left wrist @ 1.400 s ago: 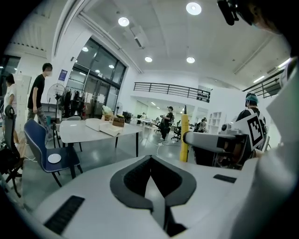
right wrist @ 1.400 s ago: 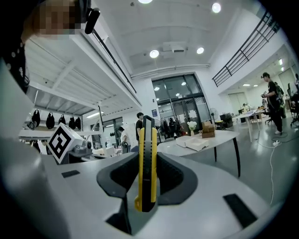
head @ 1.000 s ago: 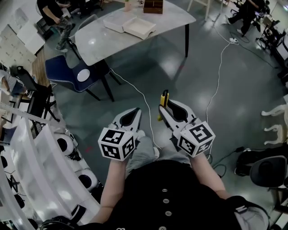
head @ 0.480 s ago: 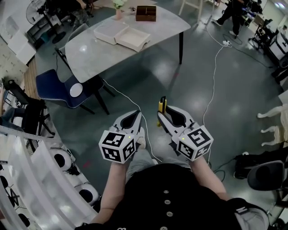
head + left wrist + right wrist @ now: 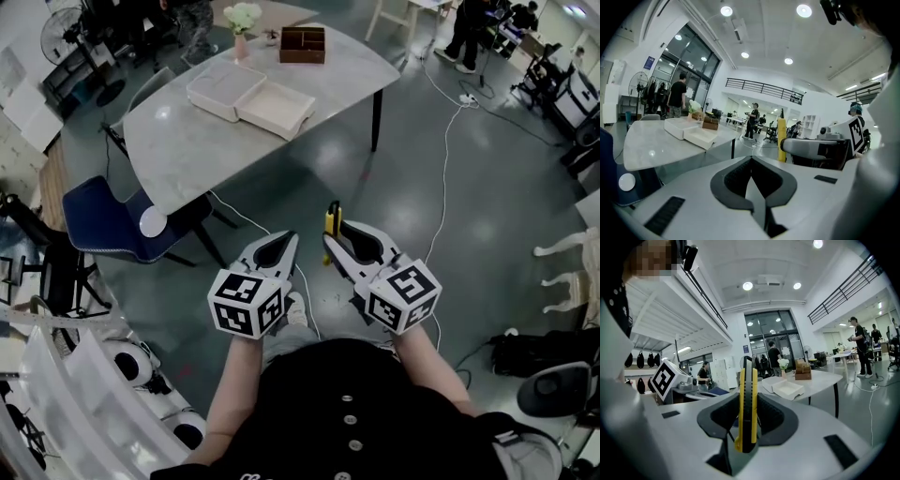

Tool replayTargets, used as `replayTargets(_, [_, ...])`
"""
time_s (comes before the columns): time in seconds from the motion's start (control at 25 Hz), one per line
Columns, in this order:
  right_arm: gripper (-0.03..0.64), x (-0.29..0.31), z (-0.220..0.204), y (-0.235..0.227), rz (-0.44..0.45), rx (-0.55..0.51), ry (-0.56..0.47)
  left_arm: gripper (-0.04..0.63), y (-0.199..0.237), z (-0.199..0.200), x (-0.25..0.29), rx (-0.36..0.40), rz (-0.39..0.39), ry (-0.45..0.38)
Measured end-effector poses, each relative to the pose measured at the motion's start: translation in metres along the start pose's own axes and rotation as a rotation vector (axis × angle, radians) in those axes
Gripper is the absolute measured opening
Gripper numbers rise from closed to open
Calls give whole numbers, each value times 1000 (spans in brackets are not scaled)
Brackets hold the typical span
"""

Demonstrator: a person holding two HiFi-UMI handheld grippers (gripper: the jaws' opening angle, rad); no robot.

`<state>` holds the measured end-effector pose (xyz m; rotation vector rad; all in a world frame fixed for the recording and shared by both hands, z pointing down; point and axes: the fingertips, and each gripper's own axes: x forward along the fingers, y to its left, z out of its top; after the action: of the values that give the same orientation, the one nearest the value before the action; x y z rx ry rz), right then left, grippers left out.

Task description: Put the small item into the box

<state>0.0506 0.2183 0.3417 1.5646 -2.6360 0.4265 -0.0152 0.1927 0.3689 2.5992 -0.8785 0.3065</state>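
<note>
A yellow and black utility knife (image 5: 746, 404) stands upright between the jaws of my right gripper (image 5: 747, 397), which is shut on it. In the head view the knife (image 5: 332, 219) sticks up past the right gripper (image 5: 330, 244) over the grey floor. My left gripper (image 5: 289, 240) is beside it, shut with nothing in it; its jaws meet in the left gripper view (image 5: 751, 161). The open white box (image 5: 277, 106) lies on the grey table (image 5: 187, 150) ahead, its lid (image 5: 223, 89) next to it. The box (image 5: 787, 388) also shows beyond the knife.
A brown wooden organizer (image 5: 302, 44) and a vase of flowers (image 5: 242, 17) stand at the table's far end. A blue chair (image 5: 103, 220) is at the table's left. White cables (image 5: 441, 187) run across the floor. People stand in the background.
The table and box have come nearer and lower in the head view as both grippers travel toward them. The knife stays gripped in the right gripper; the left stays shut.
</note>
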Motion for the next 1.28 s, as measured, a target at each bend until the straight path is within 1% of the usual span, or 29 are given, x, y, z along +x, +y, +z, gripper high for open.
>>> replayTargets(0.16, [120,44,18,-24,-16,7,-22,17,36,28,27,24,-19,-6])
replayTargets(0.4, [120,97,33,-47,-38,7,-27,17,88,56,53,38,-31,-4])
replayTargets(0.56, [120,119,34,-53,-35,16,-14,17,108,61,64,24,-34,2])
replayTargets(0.76, [120,136,29,-63,-25,25,22,17,123,57,75,-4,-34,19])
replayTargets(0.88, [120,150,30,-70,-9,22,24,17,136,60,79,-6,-16,13])
replayTargets(1.04, [120,178,35,-83,19,27,24,17,159,64,90,-31,22,9])
replayTargets(1.28, [120,222,39,-115,77,19,56,17,195,76,128,-74,73,0])
